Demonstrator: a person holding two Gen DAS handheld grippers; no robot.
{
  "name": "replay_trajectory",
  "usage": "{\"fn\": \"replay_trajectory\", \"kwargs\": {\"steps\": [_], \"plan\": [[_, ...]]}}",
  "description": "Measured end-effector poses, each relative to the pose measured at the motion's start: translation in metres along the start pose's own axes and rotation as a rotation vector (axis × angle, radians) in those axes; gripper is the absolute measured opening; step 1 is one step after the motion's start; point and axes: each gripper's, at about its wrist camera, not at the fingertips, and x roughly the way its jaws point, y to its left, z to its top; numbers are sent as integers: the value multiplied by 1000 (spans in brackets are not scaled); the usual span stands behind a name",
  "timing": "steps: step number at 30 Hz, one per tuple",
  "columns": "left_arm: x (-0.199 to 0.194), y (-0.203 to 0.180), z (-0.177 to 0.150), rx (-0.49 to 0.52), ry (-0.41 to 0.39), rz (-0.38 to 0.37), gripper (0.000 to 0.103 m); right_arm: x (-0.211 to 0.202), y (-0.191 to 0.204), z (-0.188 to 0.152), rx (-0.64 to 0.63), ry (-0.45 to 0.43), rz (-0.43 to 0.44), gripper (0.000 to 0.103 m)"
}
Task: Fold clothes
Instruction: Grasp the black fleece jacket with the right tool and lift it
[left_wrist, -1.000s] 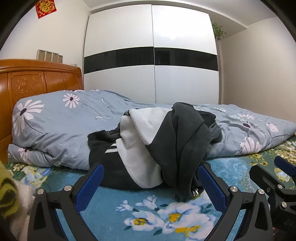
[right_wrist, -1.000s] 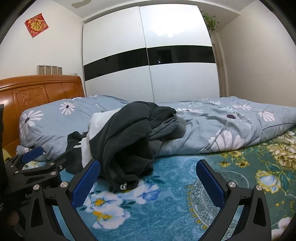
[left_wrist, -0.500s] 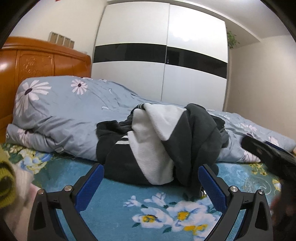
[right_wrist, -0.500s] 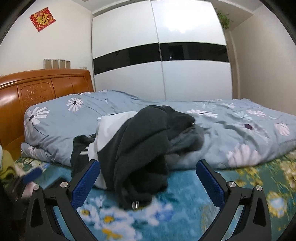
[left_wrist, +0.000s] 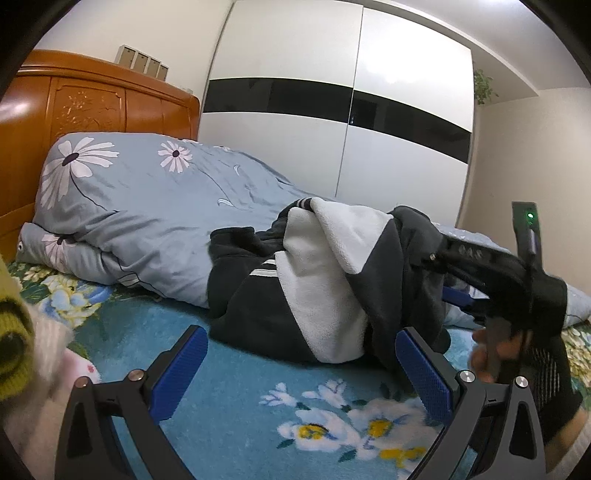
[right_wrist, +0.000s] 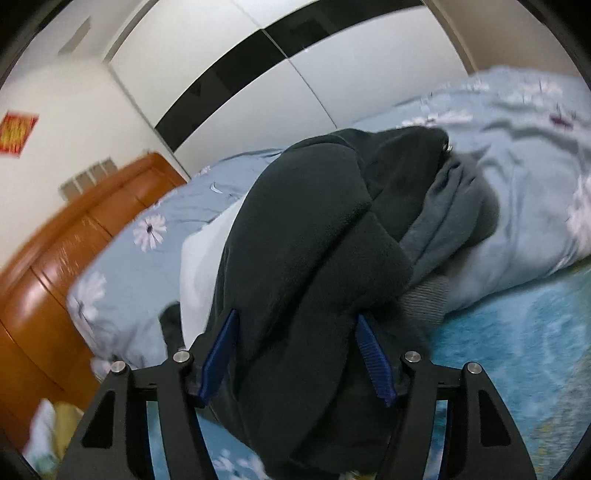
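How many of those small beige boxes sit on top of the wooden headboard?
4, lined up in a row on the headboard top: and. None looks hidden.

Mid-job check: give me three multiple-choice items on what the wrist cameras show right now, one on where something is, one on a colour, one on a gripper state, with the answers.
1. Where does the pile of clothes lie?
A. On the bed, against the blue-grey duvet
B. On the floor by the wardrobe
C. On top of the wooden headboard

2. What colour is the fleece lining showing in the pile?
A. Red
B. White
C. Yellow

3. What is the right gripper doing?
A. Hanging open, away from the clothes
B. Holding the duvet
C. Set around a fold of the dark garment

Answers: 1 A, the pile rests on the floral sheet beside the duvet. 2 B, the lining is white against dark cloth. 3 C, the right wrist view shows dark fabric filling the gap between its fingers, while the left gripper is wide open and empty.
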Motion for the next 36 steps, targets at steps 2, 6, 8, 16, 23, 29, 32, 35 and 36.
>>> {"fn": "replay_trajectory", "kwargs": {"steps": [2,6,8,16,23,29,32,35,36], "plan": [[-1,0,0,2,0,-2,103,-2,-3,-1,49,12,8,62],[-1,-1,1,4,7,-14,103,-18,5,-11,14,53,21,53],[0,-2,1,12,7,-18,103,-29,0,-15,11,53,22,53],[-1,-8,1,29,8,-33,103,-18,-15,-17,110,72,78,54],[2,-5,0,29,17,-30,103,-22,-12,8,192,22,124,16],[-6,7,9,-16,-10,-43,103,-92,-20,22,237,-83,257,13],[-10,10,13,-29,-18,-51,103,-140,-25,23,217,-134,318,12],[-15,10,18,-37,-28,-71,103,-193,-33,13,189,-156,344,12],[-18,8,20,-35,-34,-84,103,-208,-37,5,182,-147,342,12]]}}
